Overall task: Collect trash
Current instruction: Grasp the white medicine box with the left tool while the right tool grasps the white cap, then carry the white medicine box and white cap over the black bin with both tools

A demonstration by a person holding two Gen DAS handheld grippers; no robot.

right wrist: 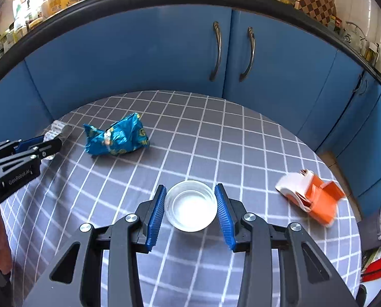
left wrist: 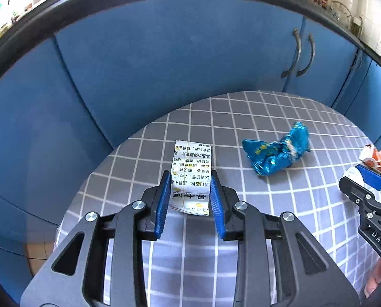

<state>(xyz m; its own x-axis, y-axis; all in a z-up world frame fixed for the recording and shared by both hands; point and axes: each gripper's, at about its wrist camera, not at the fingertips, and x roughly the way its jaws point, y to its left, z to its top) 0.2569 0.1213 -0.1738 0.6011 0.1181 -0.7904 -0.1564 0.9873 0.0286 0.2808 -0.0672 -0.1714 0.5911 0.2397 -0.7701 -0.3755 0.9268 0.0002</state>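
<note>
In the left wrist view, our left hand-held gripper [left wrist: 190,194] has its pads pressed on the folded leaflet [left wrist: 191,176] at centre of the bench [left wrist: 280,107]; the blue wrapper [left wrist: 276,152] lies at two o'clock. We should lift straight.

In the right wrist view, our right hand-held gripper [right wrist: 190,202] brackets the small dish [right wrist: 191,206], its pads at the rim; we should squeeze evenly.

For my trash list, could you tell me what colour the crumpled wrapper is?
Shiny blue with yellow print; the wrapper shows best in the right wrist view.
</note>
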